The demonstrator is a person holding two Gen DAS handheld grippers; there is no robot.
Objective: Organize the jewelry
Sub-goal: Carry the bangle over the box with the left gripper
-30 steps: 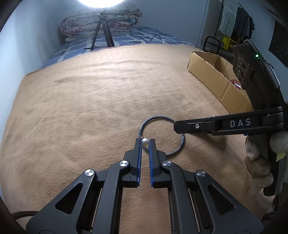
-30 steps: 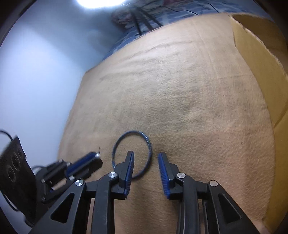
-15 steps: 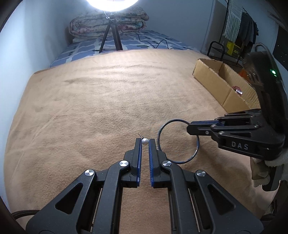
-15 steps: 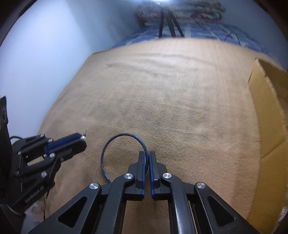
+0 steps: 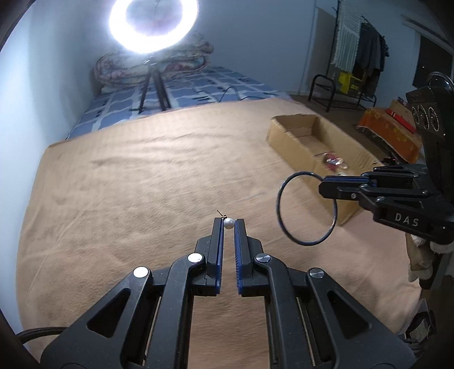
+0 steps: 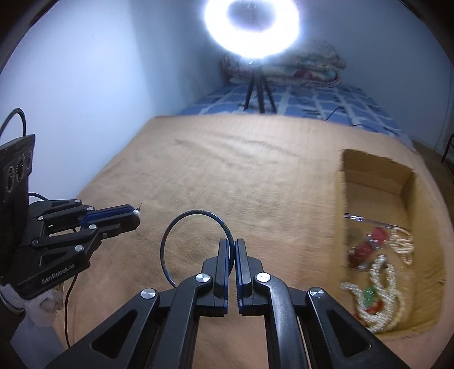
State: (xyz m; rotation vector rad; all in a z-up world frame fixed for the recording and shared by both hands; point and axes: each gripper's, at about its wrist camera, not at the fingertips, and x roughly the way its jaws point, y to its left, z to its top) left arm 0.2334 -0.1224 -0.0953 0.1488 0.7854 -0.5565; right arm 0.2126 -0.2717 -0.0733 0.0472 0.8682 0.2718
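My left gripper (image 5: 229,224) is shut on a small pearl earring (image 5: 228,223) and holds it above the tan blanket (image 5: 142,184); it also shows in the right wrist view (image 6: 135,212). My right gripper (image 6: 232,245) is shut on a dark blue bangle (image 6: 181,224) and holds it in the air, to the right of the left gripper; the bangle (image 5: 283,215) and the right gripper (image 5: 323,186) show in the left wrist view. An open cardboard box (image 6: 377,176) lies to the right, with bead necklaces (image 6: 377,289) inside.
A ring light on a tripod (image 5: 153,25) stands at the far end of the bed, with folded quilts (image 5: 113,71) behind it. A clothes rack (image 5: 357,51) stands at the far right. A wall runs along the left.
My right gripper closed on the bangle and lifted it off the blanket, moving right toward the box. My left gripper kept its hold on the pearl earring and rose.
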